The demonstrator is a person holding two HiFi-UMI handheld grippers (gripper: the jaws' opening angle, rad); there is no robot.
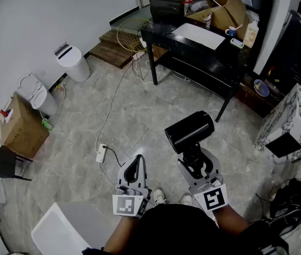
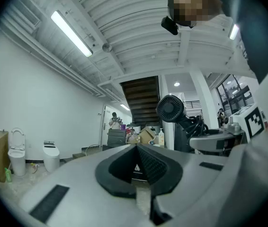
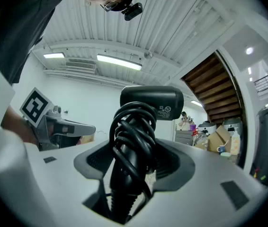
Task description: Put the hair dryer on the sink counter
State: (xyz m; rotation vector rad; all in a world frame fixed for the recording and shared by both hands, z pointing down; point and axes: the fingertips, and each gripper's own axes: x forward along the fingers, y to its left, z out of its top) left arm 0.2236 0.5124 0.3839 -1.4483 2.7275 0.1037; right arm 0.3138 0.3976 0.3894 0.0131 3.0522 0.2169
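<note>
A pale stone floor (image 1: 156, 110) is filling most of the head view, with a black counter (image 1: 193, 52) standing at its far side and carrying a box and small clutter. By the left wall a cardboard box (image 1: 23, 126), a toilet (image 1: 33, 92) and a white bin (image 1: 72, 62) are standing in a row. The hair dryer (image 1: 189, 130) is being held up over the floor, well apart from the counter. The right gripper (image 1: 195, 161) is gripping its handle, the fingers (image 3: 93, 161) spread wide round the handle and the cord wound on it. Its barrel is sticking up above them. The left gripper (image 1: 137, 157) is hovering just beside it, its fingers (image 2: 153, 167) meeting at the tips with nothing between them. A power strip (image 1: 101, 153) is lying on the floor nearby.
</note>
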